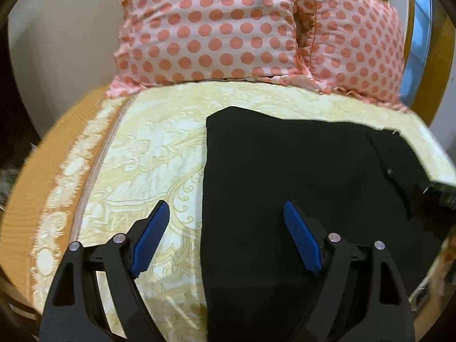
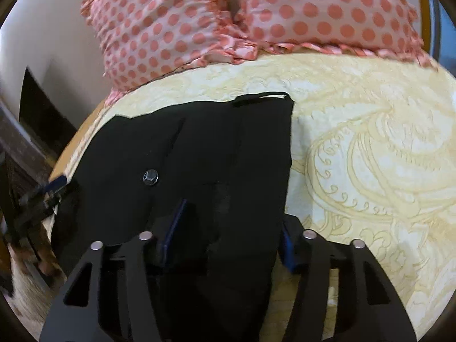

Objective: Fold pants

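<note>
Because folding needs a flat surface, the bed [image 1: 159, 148] carries the black pants [image 1: 285, 176], spread below the spotted pillows [image 1: 228, 28]. Left gripper [image 1: 226, 236] hangs released over their left edge, holding nothing. Right gripper [image 2: 228, 228] straddles a cloth fold, pads apparently not yet clenched.

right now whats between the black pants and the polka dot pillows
Only bare yellow patterned bedspread. Both wrist views show a clear strip between the pants and the pillows.
</note>
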The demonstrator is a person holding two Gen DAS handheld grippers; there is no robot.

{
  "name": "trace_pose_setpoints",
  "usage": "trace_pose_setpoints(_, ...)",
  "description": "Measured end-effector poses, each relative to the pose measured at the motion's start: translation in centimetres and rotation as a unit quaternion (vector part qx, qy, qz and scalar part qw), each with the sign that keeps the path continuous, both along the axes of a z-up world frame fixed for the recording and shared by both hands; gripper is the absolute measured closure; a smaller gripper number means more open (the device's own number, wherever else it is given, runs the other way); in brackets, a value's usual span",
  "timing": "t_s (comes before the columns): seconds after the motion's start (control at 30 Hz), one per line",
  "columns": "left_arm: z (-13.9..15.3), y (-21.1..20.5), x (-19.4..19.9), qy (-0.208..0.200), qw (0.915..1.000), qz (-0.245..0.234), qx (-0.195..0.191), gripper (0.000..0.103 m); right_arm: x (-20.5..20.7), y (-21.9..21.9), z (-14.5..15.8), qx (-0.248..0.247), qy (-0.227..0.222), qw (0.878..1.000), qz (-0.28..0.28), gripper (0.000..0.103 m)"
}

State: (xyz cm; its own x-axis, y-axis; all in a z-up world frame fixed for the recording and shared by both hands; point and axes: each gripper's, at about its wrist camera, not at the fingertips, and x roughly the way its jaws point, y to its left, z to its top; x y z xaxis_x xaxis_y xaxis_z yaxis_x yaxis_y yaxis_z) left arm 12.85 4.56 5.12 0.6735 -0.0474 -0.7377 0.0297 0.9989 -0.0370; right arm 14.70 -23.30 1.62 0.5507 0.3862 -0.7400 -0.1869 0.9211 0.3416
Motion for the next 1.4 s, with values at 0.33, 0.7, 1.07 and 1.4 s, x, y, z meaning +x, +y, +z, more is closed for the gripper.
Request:
trace_pose_setpoints(0.33,-1.2,1.2,5.6,0.086,0.9935,-0.037,-0.065,0.035,0.3,-0.6,-0.2,0.019,-0.012,1.000,0.008,0.068)
trace_pose_setpoints(0.7,-1.0,-1.9,5.7,0.089,0.9933,-0.072,-0.017,0.088,0.6,0.0,-0.1,0.030,-0.025,0.998,0.040,0.081)
trace_pose_setpoints(1.07,-0.2,-3.5,5.5,0.076,0.9925,-0.085,0.045,0.092,1.7,-0.4,0.1,0.060,-0.005,0.997,0.044,0.085)
trace_pose_setpoints(1.4,3.5,-3.0,8.4,0.020,0.9970,-0.069,0.028,0.093,5.3,-0.2,4.1,0.071,-0.060,0.995,0.046,0.087)
